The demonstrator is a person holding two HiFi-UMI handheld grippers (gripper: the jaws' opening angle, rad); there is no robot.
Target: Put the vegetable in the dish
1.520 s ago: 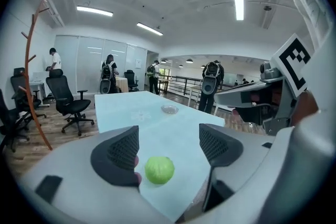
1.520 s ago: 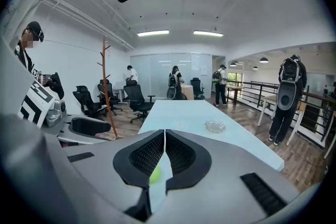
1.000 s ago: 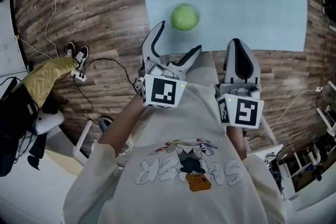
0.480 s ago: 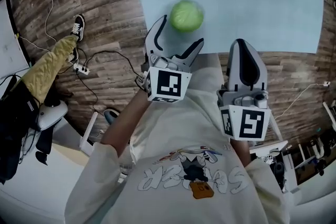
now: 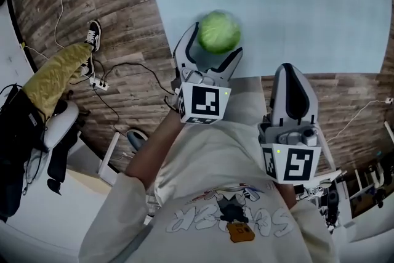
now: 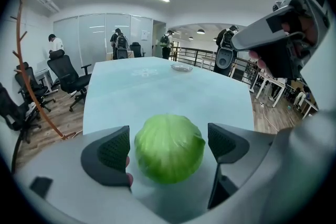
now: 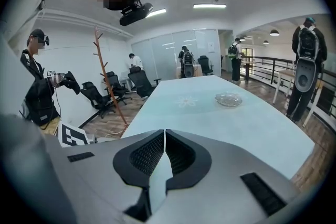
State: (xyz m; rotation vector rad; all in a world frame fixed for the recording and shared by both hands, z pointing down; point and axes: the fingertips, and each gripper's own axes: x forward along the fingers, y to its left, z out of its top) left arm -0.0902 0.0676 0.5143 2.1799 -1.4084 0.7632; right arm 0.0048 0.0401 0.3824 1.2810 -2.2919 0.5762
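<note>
A round green cabbage (image 5: 218,32) lies near the front edge of the pale blue table (image 5: 289,3). My left gripper (image 5: 212,45) stands open around it, one jaw on each side, with a thin gap at each pad. The left gripper view shows the cabbage (image 6: 169,148) resting on the table between the two dark pads (image 6: 109,150). To the right, my right gripper (image 5: 289,74) hangs just short of the table edge, shut with nothing in it (image 7: 164,136). A clear glass dish (image 7: 228,99) sits far down the table, also seen small in the left gripper view (image 6: 181,67).
Left of the table, on the wood floor, are cables (image 5: 117,80), a shoe (image 5: 92,34) and a person's leg in yellow trousers (image 5: 58,74). Office chairs (image 7: 105,94) and a thin red coat stand (image 7: 107,73) line the table's left side. People stand far behind.
My left gripper has moved forward, so the cabbage that lay ahead of its tips now sits between the jaws. The right gripper has stayed shut near the table edge.
</note>
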